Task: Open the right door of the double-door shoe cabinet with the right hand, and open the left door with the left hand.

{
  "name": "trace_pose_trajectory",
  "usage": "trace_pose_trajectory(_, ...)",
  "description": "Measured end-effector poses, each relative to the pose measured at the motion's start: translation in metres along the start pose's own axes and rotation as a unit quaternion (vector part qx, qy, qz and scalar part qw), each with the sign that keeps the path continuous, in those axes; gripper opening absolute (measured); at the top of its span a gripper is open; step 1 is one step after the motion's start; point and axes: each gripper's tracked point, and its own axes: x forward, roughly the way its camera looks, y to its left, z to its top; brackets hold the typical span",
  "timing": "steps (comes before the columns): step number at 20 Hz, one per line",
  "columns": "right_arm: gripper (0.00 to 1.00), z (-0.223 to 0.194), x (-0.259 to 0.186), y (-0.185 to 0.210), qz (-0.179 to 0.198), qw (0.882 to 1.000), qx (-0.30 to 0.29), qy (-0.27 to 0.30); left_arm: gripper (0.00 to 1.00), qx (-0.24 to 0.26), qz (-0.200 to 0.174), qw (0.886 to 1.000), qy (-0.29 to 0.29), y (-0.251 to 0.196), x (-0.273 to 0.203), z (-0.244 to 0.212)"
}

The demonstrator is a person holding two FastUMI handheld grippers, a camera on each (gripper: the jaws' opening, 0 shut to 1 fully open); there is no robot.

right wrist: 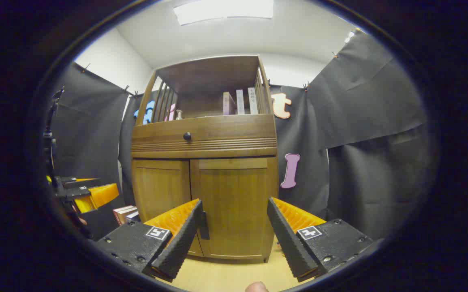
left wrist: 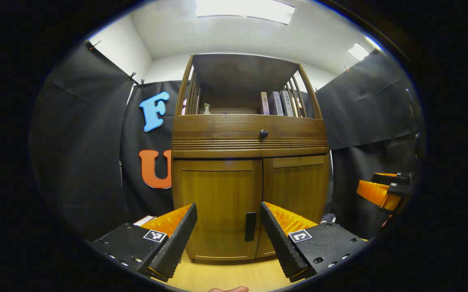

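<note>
Left gripper [left wrist: 228,227] spread wide, empty; left door [left wrist: 217,207] shut ahead, handle [left wrist: 250,226] between fingers, untouched. Right gripper [right wrist: 234,227] spread, empty; right door [right wrist: 236,207] shut ahead.

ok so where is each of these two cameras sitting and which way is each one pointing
Left gripper view: rides on the left tool, open, facing the brown wooden double-door shoe cabinet, its left door's dark handle between the fingers; a fingertip shows at the bottom.
Right gripper view: rides on the right tool, open, facing the cabinet's right door; a fingertip shows below.
Shared: both doors shut, black drawer knob, upright books on the shelf; each sees the other tool.
</note>
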Motion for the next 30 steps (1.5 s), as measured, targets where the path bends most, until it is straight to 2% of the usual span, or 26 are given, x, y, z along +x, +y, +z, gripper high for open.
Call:
trace_pose_trajectory(1, 1.00, -0.001, 0.001, -0.003, 0.003, 1.000, -0.004, 0.004, 0.93, -0.003, 0.002, 1.000, 0.000, -0.001, 0.000, 0.001)
trace_pose_trajectory(5, 0.99, -0.011, 0.007, -0.011, -0.001, 1.000, -0.016, 0.019, 0.94, 0.002, 0.005, 1.000, 0.014, -0.003, 0.000, -0.007)
trace_pose_trajectory(9, 1.00, -0.016, 0.020, -0.008, -0.012, 1.000, 0.003, 0.015, 0.94, 0.026, 0.005, 0.999, 0.040, -0.001, 0.000, -0.023)
trace_pose_trajectory(11, 1.00, -0.019, 0.028, -0.007, -0.023, 1.000, 0.008, 0.011, 0.94, 0.030, 0.012, 0.999, 0.034, 0.001, 0.000, -0.022)
trace_pose_trajectory(15, 0.99, -0.028, 0.049, 0.016, -0.001, 1.000, 0.005, 0.019, 0.94, 0.035, 0.011, 0.999, 0.020, 0.001, 0.004, -0.014)
trace_pose_trajectory(16, 1.00, -0.031, 0.055, 0.022, 0.005, 1.000, 0.002, 0.023, 1.00, 0.035, 0.014, 0.999, 0.018, 0.003, 0.005, -0.014)
trace_pose_trajectory(17, 1.00, -0.036, 0.062, 0.026, 0.008, 1.000, 0.002, 0.029, 0.94, 0.033, 0.017, 0.999, 0.018, 0.005, 0.006, -0.014)
trace_pose_trajectory(19, 1.00, -0.047, 0.076, 0.036, 0.014, 0.999, 0.003, 0.041, 0.95, 0.031, 0.021, 0.999, 0.020, 0.008, 0.006, -0.015)
trace_pose_trajectory(24, 0.99, -0.070, 0.115, 0.056, 0.035, 0.997, -0.003, 0.073, 0.96, 0.027, 0.046, 0.998, 0.025, 0.031, 0.005, -0.020)
trace_pose_trajectory(28, 0.99, -0.085, 0.152, 0.069, 0.044, 0.994, 0.002, 0.095, 0.96, 0.026, 0.082, 0.996, 0.019, 0.059, -0.003, -0.019)
trace_pose_trajectory(29, 0.99, -0.092, 0.161, 0.068, 0.045, 0.994, 0.002, 0.099, 1.00, 0.025, 0.092, 0.995, 0.019, 0.067, -0.006, -0.020)
trace_pose_trajectory(30, 0.99, -0.099, 0.169, 0.070, 0.045, 0.993, 0.000, 0.107, 0.96, 0.023, 0.102, 0.994, 0.020, 0.074, -0.008, -0.021)
